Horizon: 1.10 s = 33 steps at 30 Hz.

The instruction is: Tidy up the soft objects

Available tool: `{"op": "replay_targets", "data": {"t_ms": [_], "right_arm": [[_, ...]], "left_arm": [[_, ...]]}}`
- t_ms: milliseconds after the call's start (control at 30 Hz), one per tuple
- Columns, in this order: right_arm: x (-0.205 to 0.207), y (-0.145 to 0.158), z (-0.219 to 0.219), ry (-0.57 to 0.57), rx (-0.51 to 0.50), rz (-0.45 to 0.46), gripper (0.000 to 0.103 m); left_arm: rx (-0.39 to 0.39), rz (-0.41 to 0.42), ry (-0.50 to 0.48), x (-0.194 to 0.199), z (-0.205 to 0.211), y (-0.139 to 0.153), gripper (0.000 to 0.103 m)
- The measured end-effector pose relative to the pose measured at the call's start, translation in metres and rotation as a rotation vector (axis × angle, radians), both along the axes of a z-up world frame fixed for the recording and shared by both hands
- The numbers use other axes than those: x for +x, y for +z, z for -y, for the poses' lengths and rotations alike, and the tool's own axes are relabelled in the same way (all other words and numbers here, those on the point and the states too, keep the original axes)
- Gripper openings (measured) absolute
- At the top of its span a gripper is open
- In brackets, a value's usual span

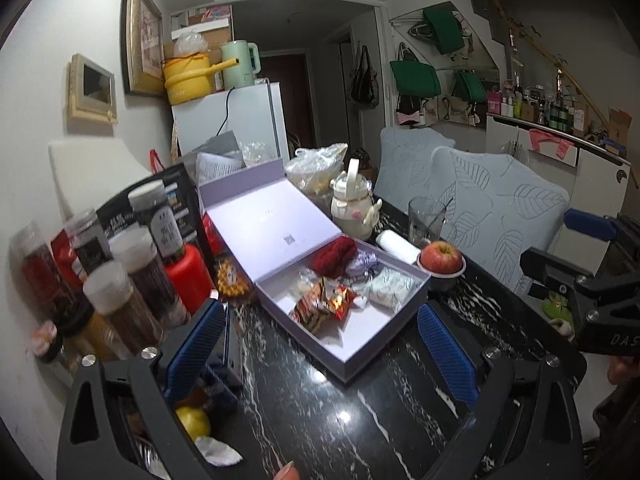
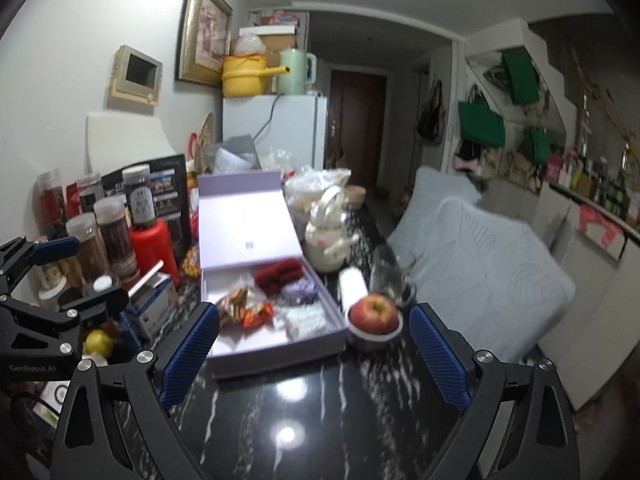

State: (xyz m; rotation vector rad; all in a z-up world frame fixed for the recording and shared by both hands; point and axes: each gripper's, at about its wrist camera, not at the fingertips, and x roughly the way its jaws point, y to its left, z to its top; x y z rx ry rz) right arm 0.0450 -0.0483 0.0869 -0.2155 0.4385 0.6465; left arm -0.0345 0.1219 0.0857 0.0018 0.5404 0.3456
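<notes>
The lavender box [image 1: 360, 344] lies open on the black marble table [image 1: 320, 420], its lid [image 1: 268, 216] folded back toward 11 o'clock, likely so that soft items can be dropped straight in from the near side. Inside, a dark red knitted piece [image 1: 334, 256] sits at the far end, a silvery purple bundle [image 1: 362, 264] just beside it, a pale wrapped packet [image 1: 386, 290] toward 3 o'clock, and a crinkled red-orange snack pouch [image 1: 322, 306] nearest the open front; they cluster in the back half, leaving the front floor of the box bare. The left gripper [image 1: 320, 344] hangs in front of the box with its blue pads [image 1: 196, 344] spread wide and nothing between them, and the right gripper [image 2: 316, 352] is likewise spread and empty, aimed at the gap between the box and the apple [image 2: 374, 314] in its small bowl [image 2: 372, 340] at 1 o'clock of the box. Both tools standing off and empty suggests the collected items are meant to stay put, with either another pickup or closing the lid as the next step. Spice jars [image 1: 128, 280] crowd the 9 o'clock side.
</notes>
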Motion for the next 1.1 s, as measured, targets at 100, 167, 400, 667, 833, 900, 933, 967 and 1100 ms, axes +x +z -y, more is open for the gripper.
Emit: {"op": "replay_targets", "data": {"t_ms": [100,167,400,667,833,900,933,967,1100], "right_arm": [[-0.005,-0.015,0.001,-0.005,-0.014,-0.026,0.097],[-0.007,-0.024,0.002,-0.013,-0.020,-0.047,0.097],[-0.016,-0.050,0.006,-0.035,-0.016,-0.118,0.097],[-0.024,-0.062,0.007,-0.025,-0.031,-0.150,0.097],[-0.024,-0.060,0.011,-0.041,-0.026,-0.144,0.097],[-0.024,-0.059,0.011,-0.045,-0.026,-0.142,0.097],[-0.024,-0.059,0.012,-0.047,-0.028,-0.141,0.097],[-0.024,-0.059,0.011,-0.048,-0.029,-0.141,0.097],[-0.024,-0.059,0.012,-0.048,-0.029,-0.140,0.097]], "left_arm": [[-0.005,-0.021,0.005,-0.006,0.002,-0.013,0.099],[-0.014,-0.033,0.011,-0.009,0.001,-0.021,0.099],[-0.015,-0.069,0.024,-0.016,0.005,-0.044,0.099],[-0.037,-0.091,0.003,-0.016,0.010,-0.057,0.099],[-0.040,-0.090,0.003,-0.015,0.011,-0.056,0.099],[-0.040,-0.088,0.003,-0.015,0.011,-0.056,0.099],[-0.041,-0.087,0.004,-0.015,0.011,-0.056,0.099],[-0.042,-0.087,0.005,-0.014,0.011,-0.056,0.099],[-0.048,-0.091,-0.001,-0.013,0.011,-0.057,0.099]]}}
